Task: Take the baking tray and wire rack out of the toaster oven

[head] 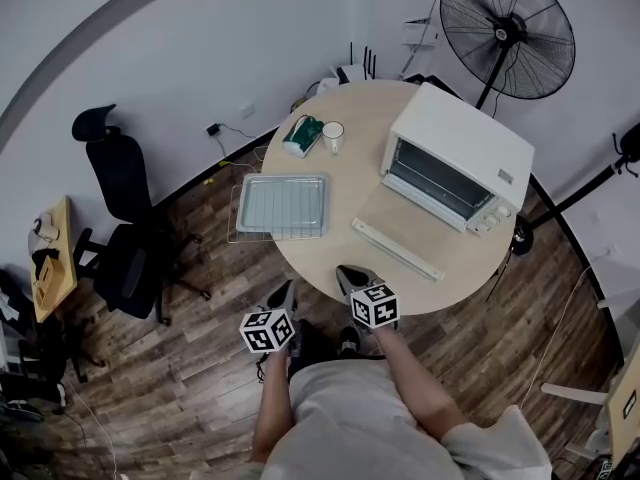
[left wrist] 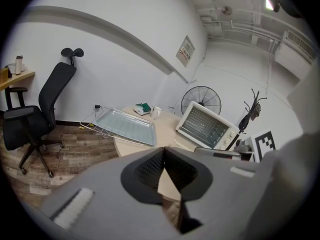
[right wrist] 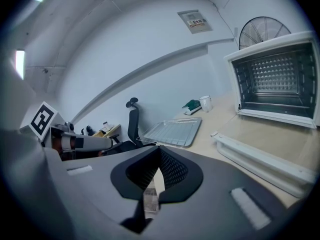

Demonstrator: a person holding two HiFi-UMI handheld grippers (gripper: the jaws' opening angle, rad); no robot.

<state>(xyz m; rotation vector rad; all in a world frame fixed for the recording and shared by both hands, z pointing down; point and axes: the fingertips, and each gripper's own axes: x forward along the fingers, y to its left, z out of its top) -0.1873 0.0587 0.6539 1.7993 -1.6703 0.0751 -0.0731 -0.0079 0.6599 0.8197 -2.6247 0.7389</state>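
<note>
Since the counter [head: 360, 158] w/ the open, empty toaster oven [head: 455, 158] already carries the baking tray [head: 283, 206] atop the wire rack [left wrist: 87, 125] at its left rim, well apart from the oven, the job looks done. Left tongs [head: 286, 290] & right tongs [head: 352, 276] are each pressed together on nothing, by the counter's near edge. Best now, imo: hold both back, clear of the dropped door [head: 395, 248], w/o nudging the rack, which seems to overhang the rim.
</note>
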